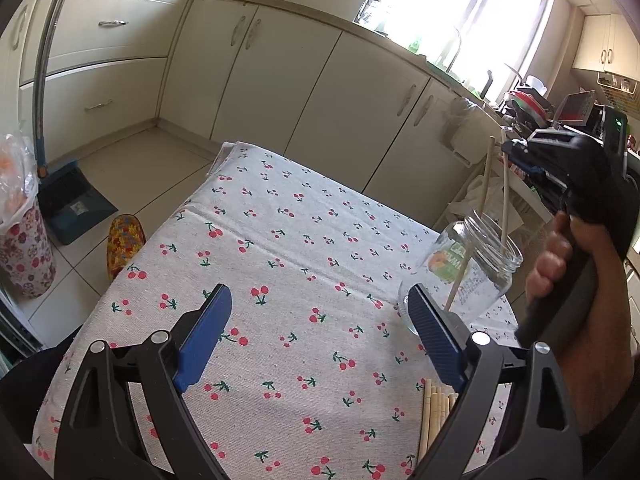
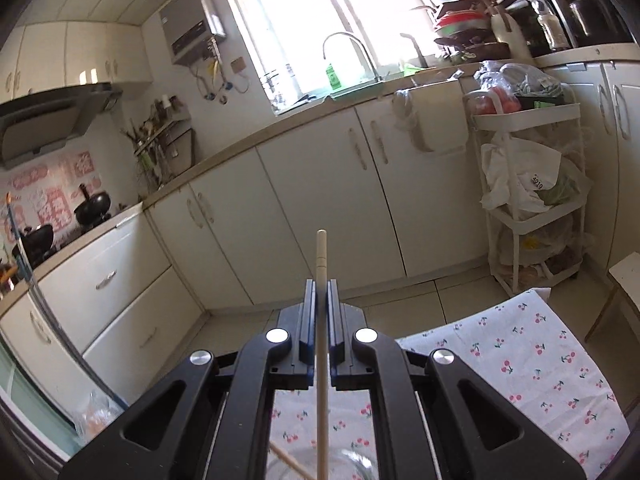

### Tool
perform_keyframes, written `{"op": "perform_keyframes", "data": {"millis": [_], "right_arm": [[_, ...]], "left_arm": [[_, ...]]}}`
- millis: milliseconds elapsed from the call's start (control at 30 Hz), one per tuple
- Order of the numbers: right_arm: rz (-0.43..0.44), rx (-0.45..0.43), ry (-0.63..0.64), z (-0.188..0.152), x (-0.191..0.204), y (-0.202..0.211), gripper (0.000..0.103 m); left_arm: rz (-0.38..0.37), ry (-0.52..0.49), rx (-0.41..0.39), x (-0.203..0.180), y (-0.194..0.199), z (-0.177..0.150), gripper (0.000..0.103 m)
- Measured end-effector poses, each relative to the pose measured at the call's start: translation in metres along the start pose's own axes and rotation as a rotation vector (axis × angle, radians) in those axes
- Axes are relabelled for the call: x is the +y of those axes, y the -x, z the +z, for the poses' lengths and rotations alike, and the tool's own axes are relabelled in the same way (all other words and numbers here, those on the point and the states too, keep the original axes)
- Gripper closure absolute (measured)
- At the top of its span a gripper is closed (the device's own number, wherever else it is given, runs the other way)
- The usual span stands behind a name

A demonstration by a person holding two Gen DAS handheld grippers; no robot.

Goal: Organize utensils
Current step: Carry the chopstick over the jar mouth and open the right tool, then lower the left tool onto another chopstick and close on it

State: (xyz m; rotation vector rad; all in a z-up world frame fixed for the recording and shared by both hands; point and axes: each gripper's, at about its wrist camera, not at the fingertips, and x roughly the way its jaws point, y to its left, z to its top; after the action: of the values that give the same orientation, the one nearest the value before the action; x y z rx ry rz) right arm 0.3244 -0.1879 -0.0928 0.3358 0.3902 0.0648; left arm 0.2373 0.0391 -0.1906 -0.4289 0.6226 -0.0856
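A clear glass jar (image 1: pixel 472 276) with a green and orange label stands on the cherry-print tablecloth (image 1: pixel 280 240) at the right. One wooden chopstick (image 1: pixel 482 196) leans inside it. My right gripper (image 1: pixel 516 150) is shut on a second chopstick (image 1: pixel 505 204) and holds it upright with its lower end inside the jar mouth. In the right wrist view the chopstick (image 2: pixel 322 264) sticks up between the closed pads of the right gripper (image 2: pixel 321 286). My left gripper (image 1: pixel 320 300) is open and empty over the cloth, left of the jar. Several more chopsticks (image 1: pixel 434 412) lie on the cloth near the front.
White kitchen cabinets (image 1: pixel 320 80) run behind the table. A dustpan (image 1: pixel 68 196) and a flowered bin (image 1: pixel 24 256) stand on the floor at the left. A white trolley (image 2: pixel 532 184) with bags stands beyond the table's far end.
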Motion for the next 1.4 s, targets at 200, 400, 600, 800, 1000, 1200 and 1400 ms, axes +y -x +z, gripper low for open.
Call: {"op": "perform_keyframes", "data": {"millis": [200,400,600,800,1000,1200,1400], "right_arm": [[0.028,0.025,0.054,-0.012,0.002,0.019,0.097],[0.052,0.107,0.133,-0.034,0.007,0.035,0.097],[0.049,0.177,0.100,-0.051,-0.008,0.068,0.071],[-0.032,0.412,0.099,-0.108,-0.024,0.112,0.077],[-0.100,0.539,0.166,-0.160,-0.026,0.124,0.087],[-0.084,0.562,0.154,-0.169,-0.027,0.121,0.087],[-0.087,0.578,0.203,-0.175,-0.021,0.118,0.087]], "left_arm": [[0.006,-0.001,-0.002,-0.001,0.000,0.000,0.017],[0.012,-0.006,0.000,-0.002,0.000,0.000,0.017],[0.018,-0.003,0.004,-0.002,-0.001,0.000,0.017],[0.015,-0.026,0.020,-0.005,-0.002,0.000,0.017],[-0.008,-0.094,0.094,-0.021,0.006,-0.012,0.017],[-0.029,-0.206,0.162,-0.043,0.014,-0.029,0.017],[-0.039,-0.299,0.223,-0.061,0.010,-0.043,0.017]]}}
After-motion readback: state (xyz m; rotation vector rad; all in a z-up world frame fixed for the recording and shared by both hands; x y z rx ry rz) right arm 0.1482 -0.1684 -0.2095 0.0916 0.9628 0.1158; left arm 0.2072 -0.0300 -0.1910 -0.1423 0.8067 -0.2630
